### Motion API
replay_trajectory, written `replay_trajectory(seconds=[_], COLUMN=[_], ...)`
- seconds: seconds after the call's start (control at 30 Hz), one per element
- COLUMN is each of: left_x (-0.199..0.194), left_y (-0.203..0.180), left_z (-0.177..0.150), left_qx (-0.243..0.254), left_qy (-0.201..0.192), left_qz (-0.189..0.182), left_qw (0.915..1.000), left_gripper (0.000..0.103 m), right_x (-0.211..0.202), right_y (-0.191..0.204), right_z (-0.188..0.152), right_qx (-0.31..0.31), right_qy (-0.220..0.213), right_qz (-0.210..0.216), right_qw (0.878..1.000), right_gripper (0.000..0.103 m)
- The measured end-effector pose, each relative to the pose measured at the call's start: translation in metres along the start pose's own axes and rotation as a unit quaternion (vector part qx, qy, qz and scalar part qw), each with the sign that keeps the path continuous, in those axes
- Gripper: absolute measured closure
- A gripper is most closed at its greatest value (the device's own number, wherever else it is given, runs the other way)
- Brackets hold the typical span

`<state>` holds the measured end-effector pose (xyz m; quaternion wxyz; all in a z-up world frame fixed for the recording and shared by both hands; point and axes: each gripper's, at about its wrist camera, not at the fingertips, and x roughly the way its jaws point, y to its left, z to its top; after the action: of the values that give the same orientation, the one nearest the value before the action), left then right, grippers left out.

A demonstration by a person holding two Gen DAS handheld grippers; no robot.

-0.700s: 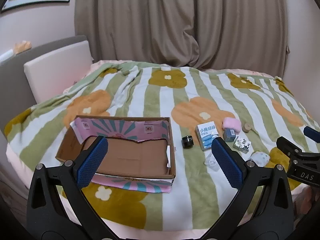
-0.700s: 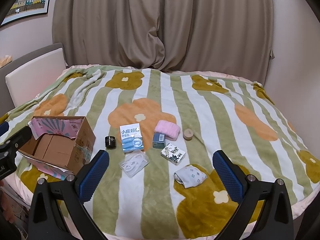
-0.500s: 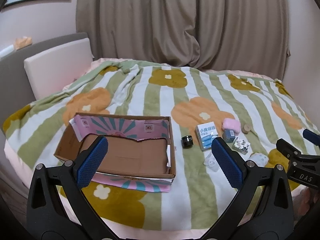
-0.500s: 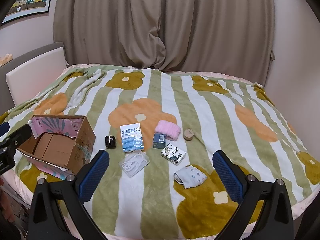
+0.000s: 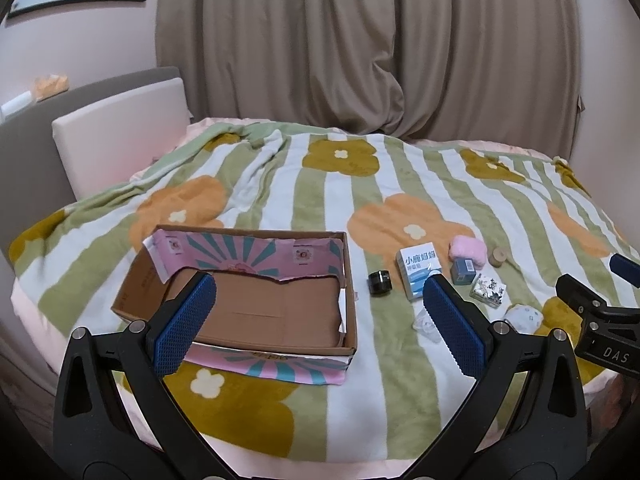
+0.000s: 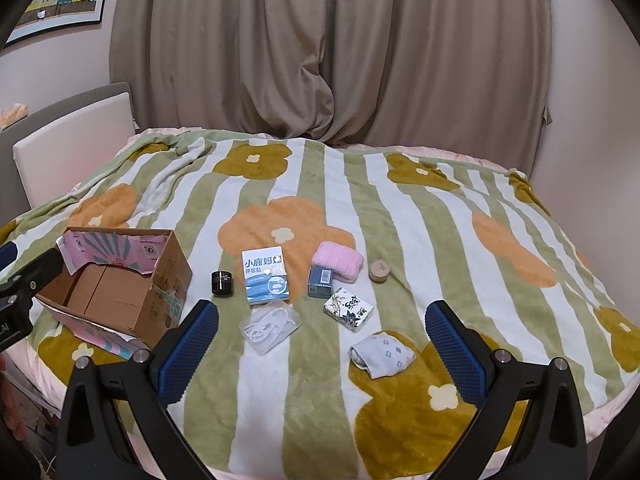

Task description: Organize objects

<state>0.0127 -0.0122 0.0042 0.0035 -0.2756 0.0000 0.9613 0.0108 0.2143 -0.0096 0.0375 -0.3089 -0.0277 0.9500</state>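
Note:
An open cardboard box [image 5: 256, 304] [image 6: 120, 292] lies on the bed at the left, nothing inside. To its right lie a black jar [image 6: 222, 282], a white-blue carton [image 6: 265, 275], a clear plastic case [image 6: 270, 325], a dark blue box [image 6: 321, 281], a pink cloth [image 6: 338, 261], a patterned box [image 6: 348, 309], a round wooden lid [image 6: 379, 271] and folded socks [image 6: 382, 354]. My left gripper [image 5: 320, 322] is open and empty above the box's near side. My right gripper [image 6: 324, 352] is open and empty, short of the objects.
A striped flower blanket [image 6: 400, 208] covers the bed. A padded headboard [image 5: 120, 136] stands at the left and curtains [image 6: 320, 52] hang behind. The bed's near edge [image 5: 320, 460] lies just below the grippers.
Both views have shifted slightly, with the bed sitting a little lower in frame. The objects have not moved and both grippers stay open.

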Motion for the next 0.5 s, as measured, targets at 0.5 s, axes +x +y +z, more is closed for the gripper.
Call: replay_trajectory(seconds=[0.5], left_x=[0.0019], left_y=[-0.0027], left_z=[-0.0043], left_qx=[0.008], left_qy=[0.004], left_qz=[-0.007], left_qw=[0.9999], left_gripper=[0.0], right_x=[0.0004], right_y=[-0.0035], right_z=[0.0034], right_qx=[0.009], right_qy=[0.003], right_qz=[0.01], right_qw=[1.0], right_gripper=[0.0])
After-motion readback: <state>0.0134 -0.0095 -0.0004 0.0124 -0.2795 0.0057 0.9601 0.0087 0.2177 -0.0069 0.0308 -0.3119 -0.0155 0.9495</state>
